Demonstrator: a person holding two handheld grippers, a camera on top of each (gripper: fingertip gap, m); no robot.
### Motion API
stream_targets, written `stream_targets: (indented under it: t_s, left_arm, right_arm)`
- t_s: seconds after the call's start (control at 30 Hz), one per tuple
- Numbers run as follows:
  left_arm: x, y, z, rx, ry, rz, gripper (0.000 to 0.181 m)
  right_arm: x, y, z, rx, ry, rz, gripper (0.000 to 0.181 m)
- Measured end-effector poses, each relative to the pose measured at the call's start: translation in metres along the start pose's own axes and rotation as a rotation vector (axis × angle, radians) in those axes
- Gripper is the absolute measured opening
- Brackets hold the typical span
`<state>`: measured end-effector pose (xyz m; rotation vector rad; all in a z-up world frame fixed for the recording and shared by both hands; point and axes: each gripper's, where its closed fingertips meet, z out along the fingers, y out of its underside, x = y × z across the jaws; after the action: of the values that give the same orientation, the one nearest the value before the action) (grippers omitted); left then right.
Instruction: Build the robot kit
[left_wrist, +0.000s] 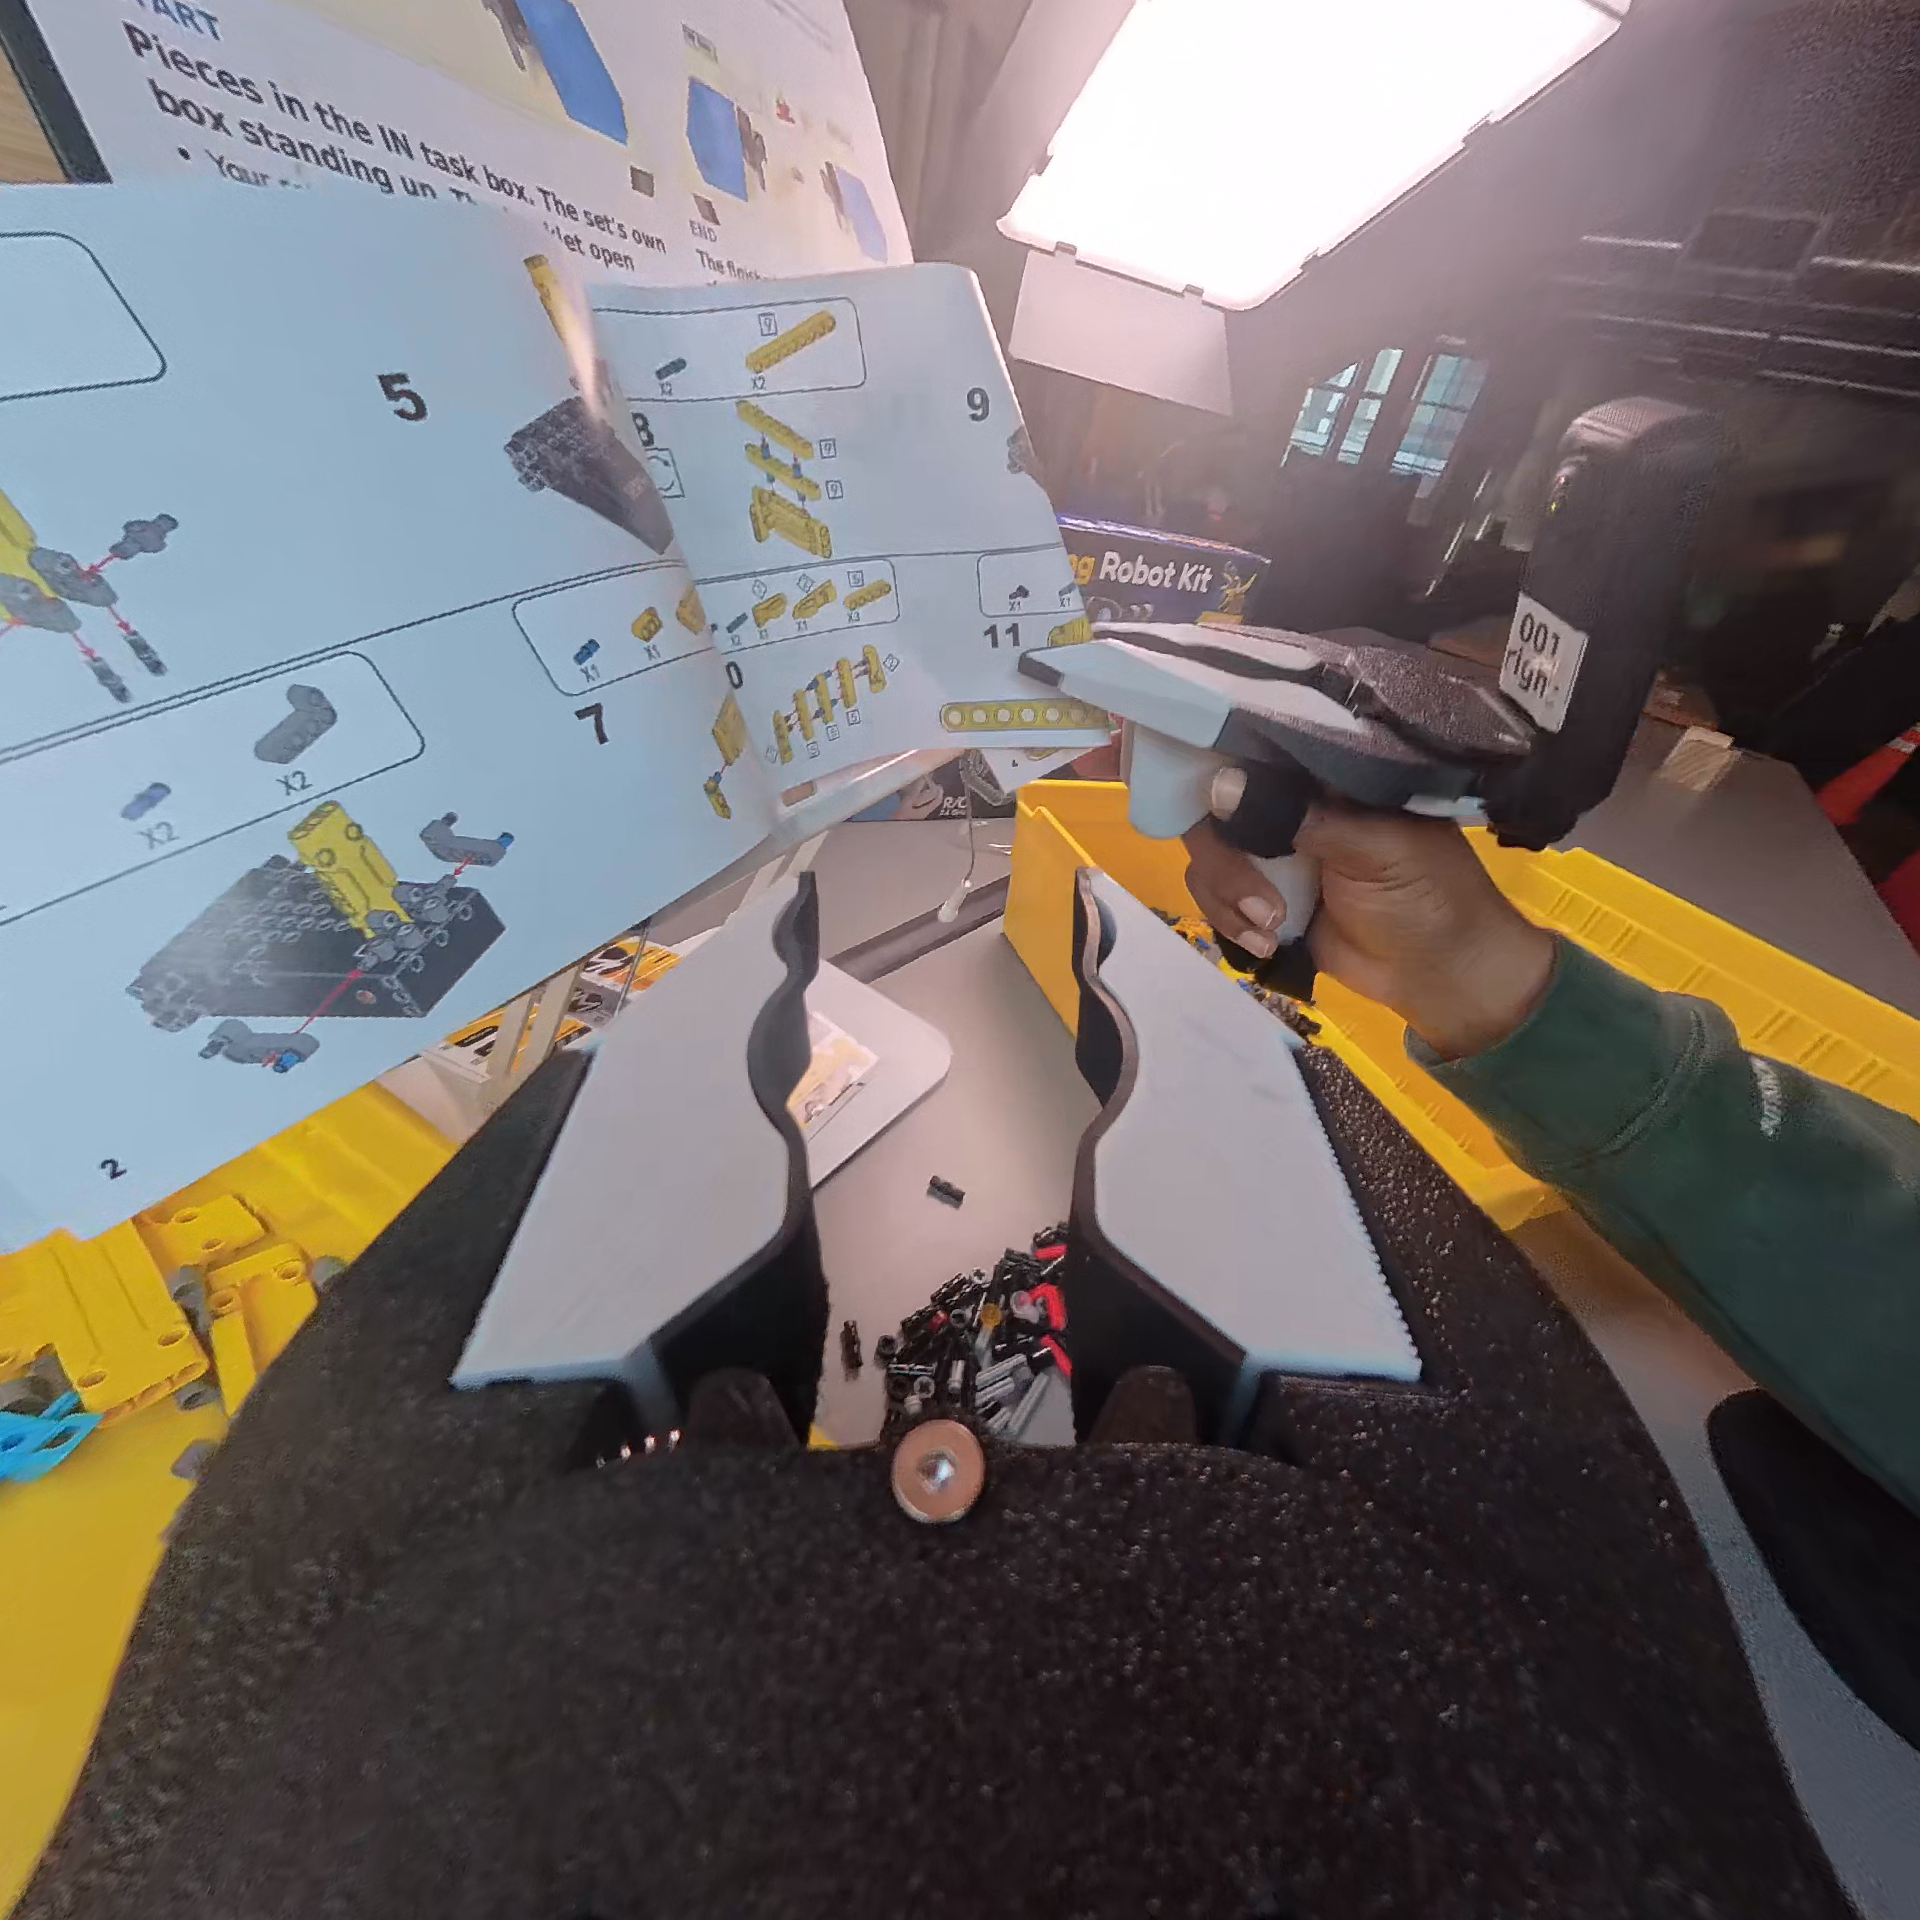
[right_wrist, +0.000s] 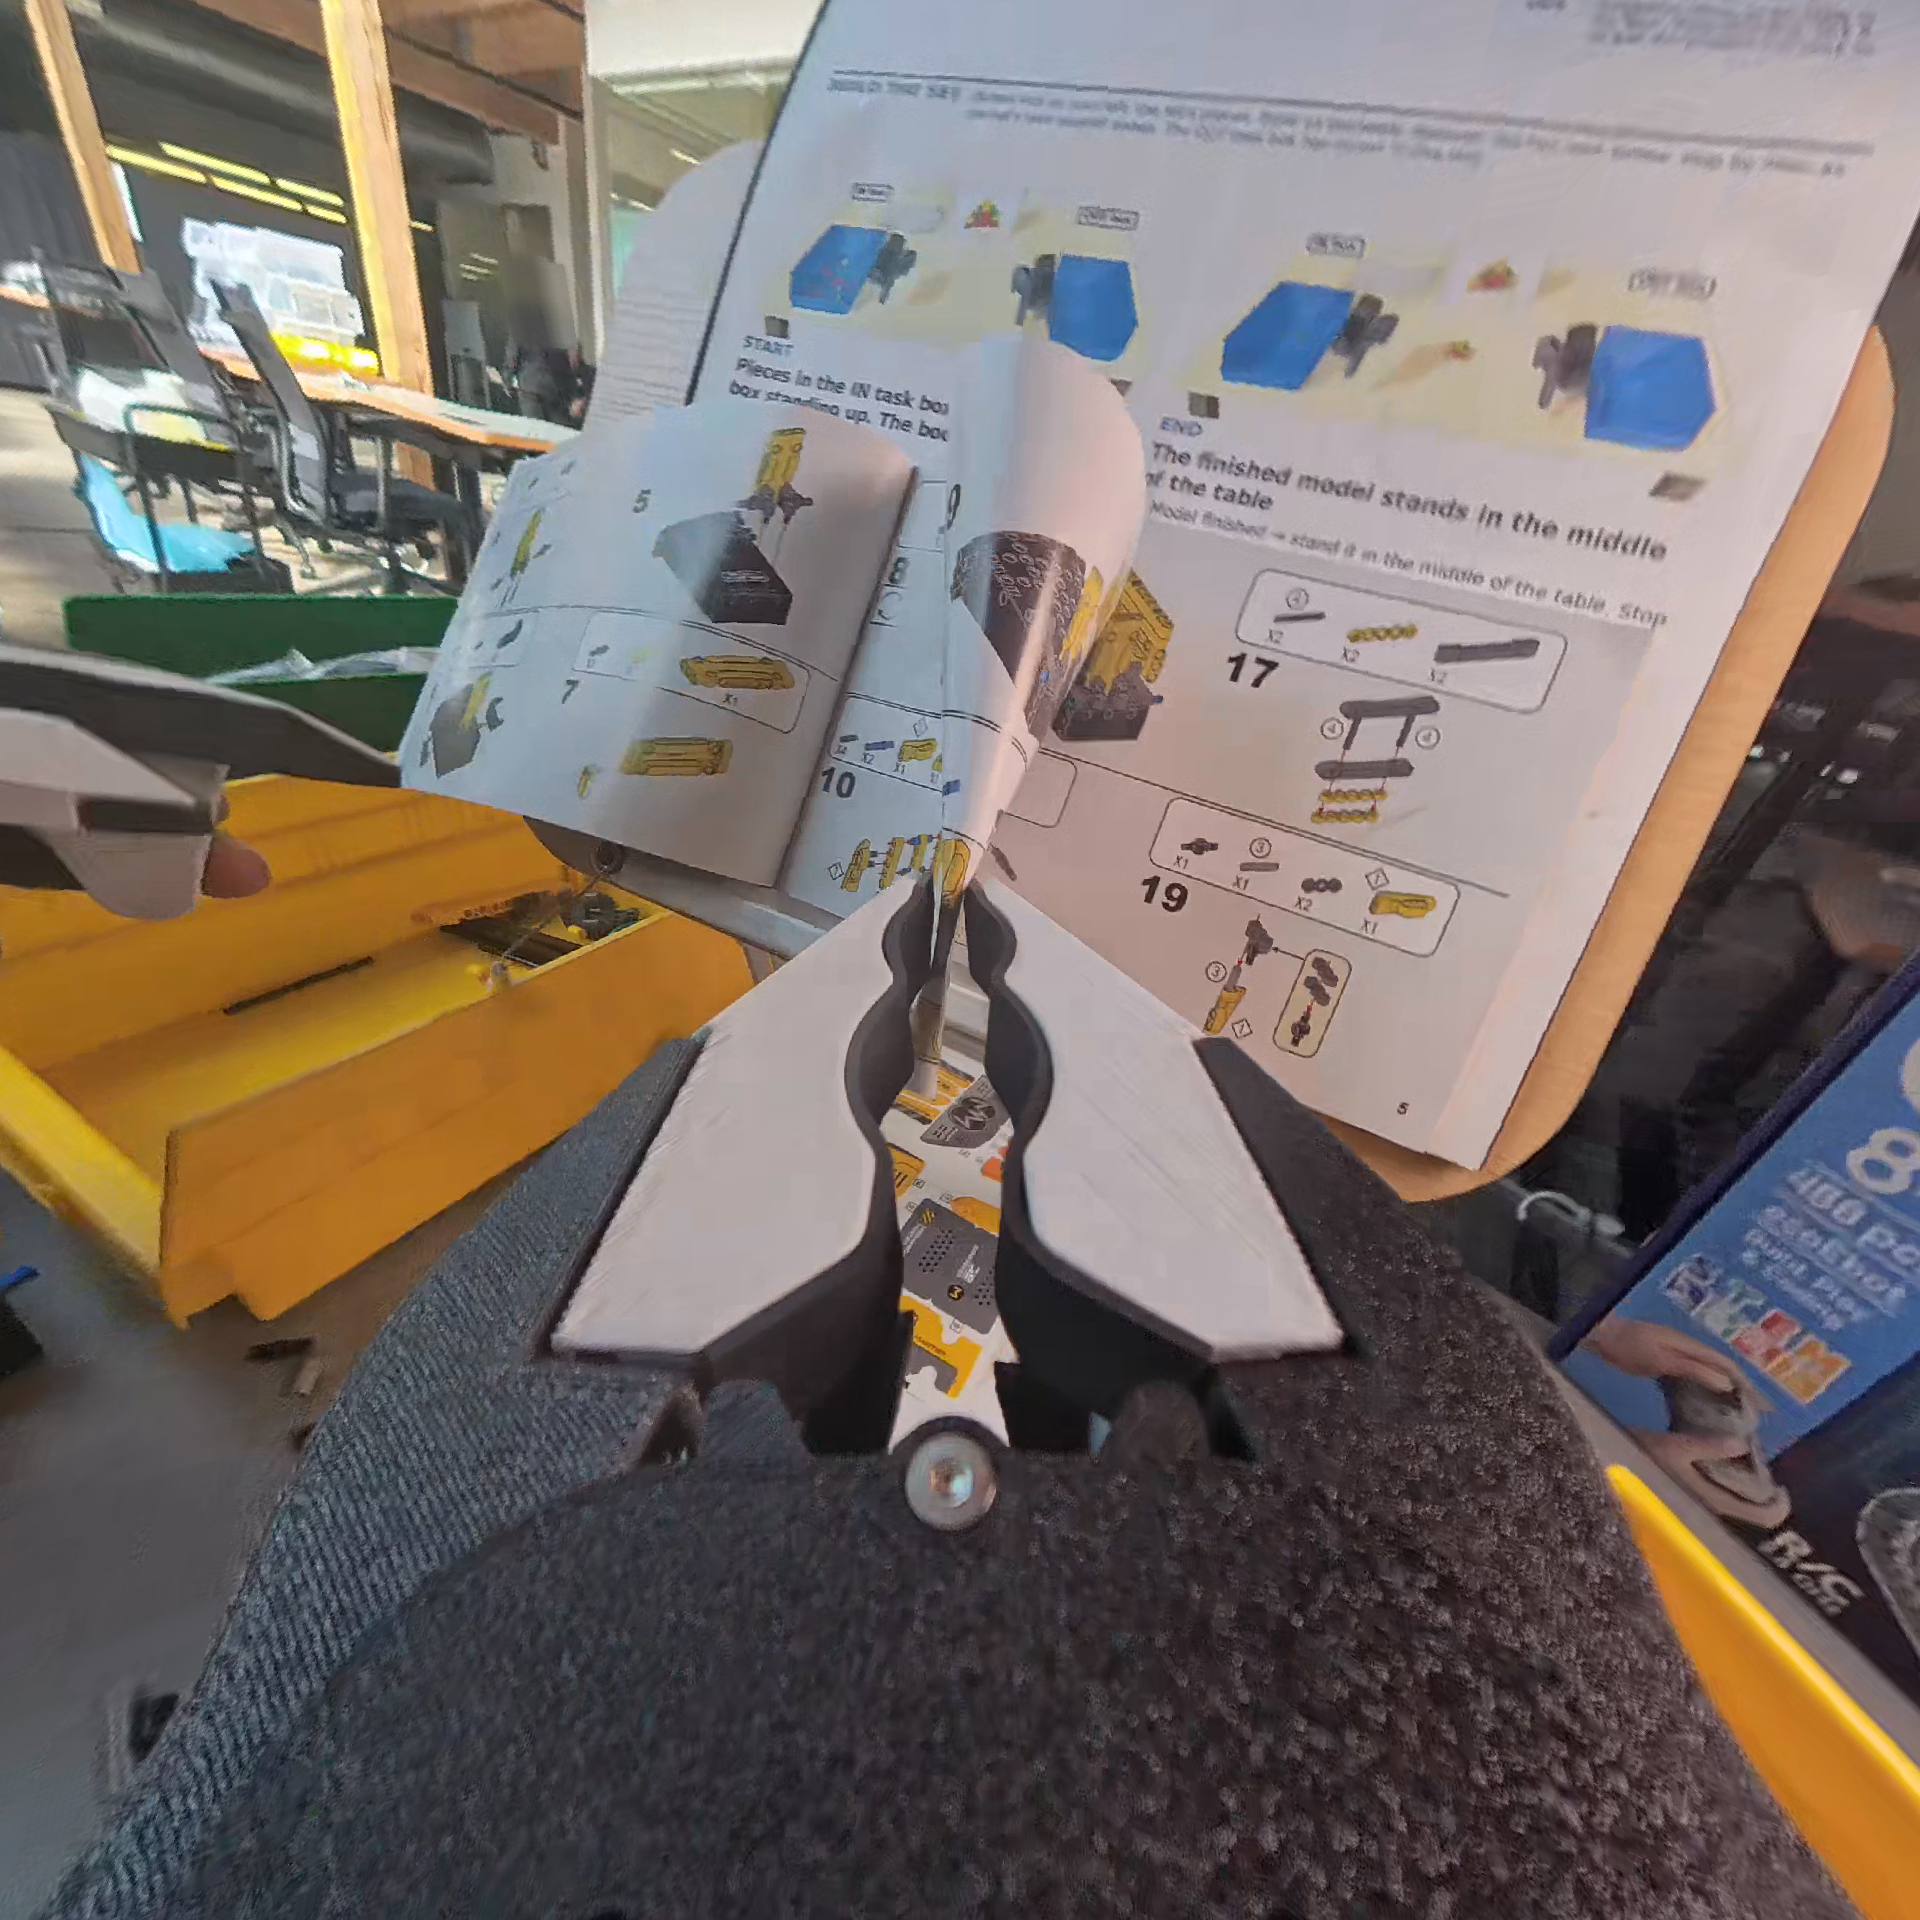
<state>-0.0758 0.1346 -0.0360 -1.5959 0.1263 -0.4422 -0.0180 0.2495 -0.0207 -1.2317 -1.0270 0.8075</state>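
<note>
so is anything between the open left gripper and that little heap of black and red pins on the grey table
Nothing visible: the left gripper hangs open above the black, grey and red pin heap, with only bare grey table between.

Step numbers and part counts cover the open booklet (left_wrist: 312, 623). The white sheet (right_wrist: 1455, 520) behind carries headings and captions. A lettered sticker (left_wrist: 1543, 660) marks the right gripper (left_wrist: 1049, 665); a blue box (right_wrist: 1787, 1247) bears branding.
</note>
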Motion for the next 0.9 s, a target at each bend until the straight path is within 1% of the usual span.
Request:
stream_targets:
  t_s: [0.1,0.2,0.27,0.33,0.4,0.47,0.5,0.57,0.63,0.7,0.73,0.77,0.8,0.83,0.87,0.9]
  left_arm:
    - [0.014,-0.013,0.005,0.038,0.063,-0.057,0.049]
    - [0.02,-0.025,0.013,0.062,0.122,-0.156,0.05]
    - [0.017,-0.03,0.019,0.064,0.13,-0.209,0.051]
    - [0.012,-0.031,0.027,0.059,0.135,-0.251,0.049]
    - [0.009,-0.032,0.032,0.061,0.159,-0.306,0.039]
    - [0.007,-0.036,0.034,0.085,0.174,-0.342,0.02]
    - [0.006,-0.037,0.033,0.09,0.183,-0.347,0.015]
    - [0.002,-0.038,0.031,0.098,0.186,-0.358,0.011]
    - [-0.004,-0.039,0.027,0.113,0.191,-0.38,0.008]
    - [-0.009,-0.039,0.022,0.126,0.218,-0.416,0.008]
    - [-0.011,-0.038,0.019,0.132,0.233,-0.437,0.009]
    - [-0.014,-0.037,0.016,0.136,0.241,-0.456,0.009]
    - [-0.017,-0.036,0.013,0.14,0.248,-0.471,0.01]
    - [-0.019,-0.035,0.01,0.146,0.258,-0.481,0.011]
    - [-0.021,-0.035,0.007,0.15,0.269,-0.487,0.013]
    - [-0.023,-0.034,0.004,0.154,0.274,-0.493,0.014]
  right_arm:
    - [-0.03,-0.007,-0.004,0.03,0.0,-0.256,0.007]
    - [-0.058,-0.01,-0.001,0.049,0.03,-0.493,0.011]
    - [-0.072,-0.012,0.001,0.062,0.055,-0.617,0.011]
    - [-0.084,-0.012,0.004,0.072,0.055,-0.688,0.01]
    - [-0.091,-0.011,0.008,0.074,0.059,-0.729,0.01]
    - [-0.095,-0.01,0.009,0.069,0.052,-0.741,0.01]
    - [-0.096,-0.011,0.009,0.075,0.048,-0.736,0.011]
    - [-0.102,-0.015,0.003,0.096,-0.001,-0.655,0.016]
    - [-0.104,-0.035,-0.011,0.191,-0.085,-0.412,0.025]
    - [-0.088,-0.056,-0.023,0.269,-0.148,-0.128,0.047]
    - [-0.077,-0.058,-0.023,0.262,-0.168,-0.026,0.056]
    - [-0.068,-0.053,-0.02,0.218,-0.175,0.032,0.062]
    - [-0.06,-0.042,-0.013,0.162,-0.169,0.059,0.06]
    - [-0.051,-0.032,-0.006,0.12,-0.145,0.081,0.047]
    - [-0.044,-0.022,0.001,0.09,-0.127,0.12,0.029]
    - [-0.04,-0.014,0.009,0.059,-0.115,0.176,0.017]
